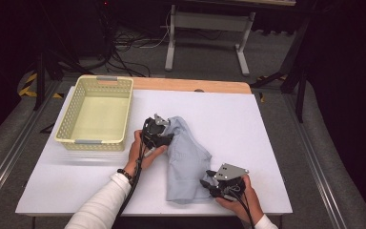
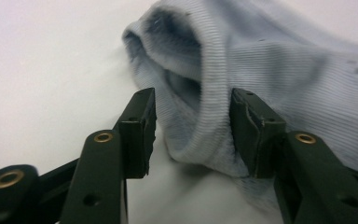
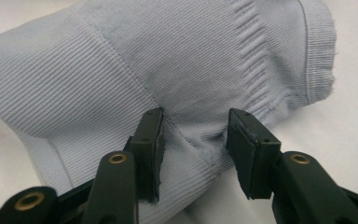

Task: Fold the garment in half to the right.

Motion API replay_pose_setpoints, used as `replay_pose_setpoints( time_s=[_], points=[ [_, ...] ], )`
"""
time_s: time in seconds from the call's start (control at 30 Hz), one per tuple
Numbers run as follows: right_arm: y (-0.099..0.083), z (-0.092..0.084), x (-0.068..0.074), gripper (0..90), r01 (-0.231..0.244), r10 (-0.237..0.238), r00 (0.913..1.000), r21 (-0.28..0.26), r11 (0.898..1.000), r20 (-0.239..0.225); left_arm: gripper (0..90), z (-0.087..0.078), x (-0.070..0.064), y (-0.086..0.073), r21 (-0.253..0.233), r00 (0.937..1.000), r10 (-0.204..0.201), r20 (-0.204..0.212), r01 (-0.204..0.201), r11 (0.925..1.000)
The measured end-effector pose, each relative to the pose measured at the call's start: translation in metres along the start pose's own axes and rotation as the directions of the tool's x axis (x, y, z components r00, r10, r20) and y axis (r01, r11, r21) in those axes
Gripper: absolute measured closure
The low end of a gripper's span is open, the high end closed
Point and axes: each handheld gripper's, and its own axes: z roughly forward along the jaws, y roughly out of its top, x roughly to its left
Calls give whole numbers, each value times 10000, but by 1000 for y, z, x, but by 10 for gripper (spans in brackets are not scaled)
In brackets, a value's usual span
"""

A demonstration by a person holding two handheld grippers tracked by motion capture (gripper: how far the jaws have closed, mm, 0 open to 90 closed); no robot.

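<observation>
High view: a pale blue ribbed garment lies crumpled on the white worktop, just right of a cream basket that stands near the far left corner. The left gripper sits at the garment's upper left edge; the right gripper sits at its lower right edge, near the worktop's front edge. Judged from its folds, the garment is light, soft and limp; it will sag and stretch when lifted, and is not fragile. The ribbed hems and seams look the soundest places to take hold, one at each end, so the cloth hangs spread and not bunched.

Left gripper view: the jaws stand partly open, with a thick rolled hem of the garment between them. The right pad appears to touch the cloth lightly; the left pad stands clear of it. No grip is made.

Right gripper view: the jaws stand partly open either side of a seam of the garment, near a ribbed cuff. The cloth bulges up between the pads, which do not press on it. The garment rests on the worktop, unheld.
</observation>
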Motion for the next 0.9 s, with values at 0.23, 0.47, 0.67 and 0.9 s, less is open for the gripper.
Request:
replay_pose_setpoints(
  time_s=[0.23, 0.47, 0.67, 0.9],
  points=[
    [0, -1, 1, 573, 62, -63, 9999, 29, 10000, 142, 570, 14, 4, 11, 146, 9990, 127, -427, -120, 9998],
    [-1, -1, 1, 571, -44, 44, 9999, 33, 10000, 111, 568, 20, 7, 21, 111, 9989, -116, -447, 121, 9999],
    [-1, -2, 0, 540, -45, 45, 9998, 24, 10000, 179, 486, -1, 1, 26, -526, 9994, -77, -332, 59, 9986],
    [-1, -2, -2, 493, -197, 197, 9995, -11, 9998, 244, 313, -38, -18, 18, -1426, 9979, 260, 596, -173, 9896]
  ],
)
